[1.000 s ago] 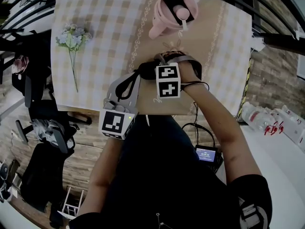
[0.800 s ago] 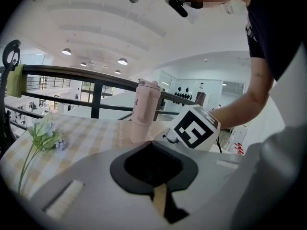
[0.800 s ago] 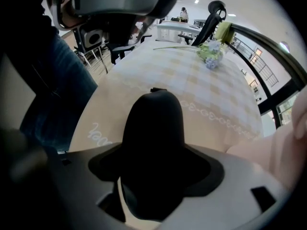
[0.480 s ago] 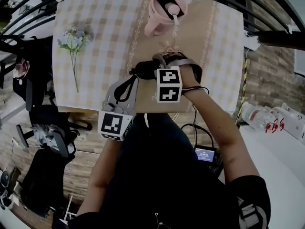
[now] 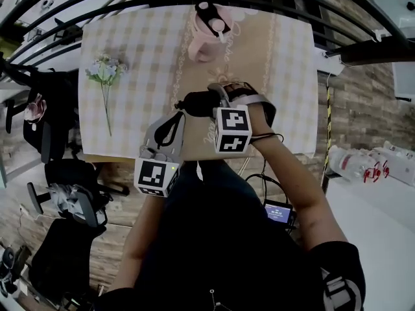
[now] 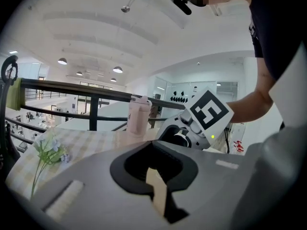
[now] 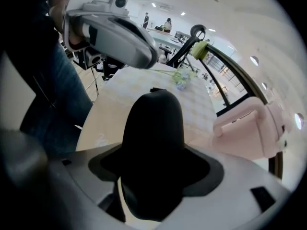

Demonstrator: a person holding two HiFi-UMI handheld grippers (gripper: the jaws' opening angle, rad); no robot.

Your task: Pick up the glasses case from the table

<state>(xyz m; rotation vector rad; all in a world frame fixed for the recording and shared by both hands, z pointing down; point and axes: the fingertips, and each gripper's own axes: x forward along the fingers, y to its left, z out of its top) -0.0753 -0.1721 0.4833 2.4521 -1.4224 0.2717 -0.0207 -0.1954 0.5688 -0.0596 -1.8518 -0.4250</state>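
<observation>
Though half-hidden from head view, glasses case (image 7: pixel 153 123) in R gripper (image 7: pixel 152 186) fingers, L gripper (image 6: pixel 156 188) fingers closed.

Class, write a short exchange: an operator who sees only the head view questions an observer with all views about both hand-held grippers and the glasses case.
Operator: Is the right hand-held gripper gripping the glasses case?
Observer: Yes. Its own view shows the black case clamped between its jaws.
Operator: Does the left hand-held gripper hold anything?
Observer: No. Its view shows jaws nearly together, nothing between them.
</observation>
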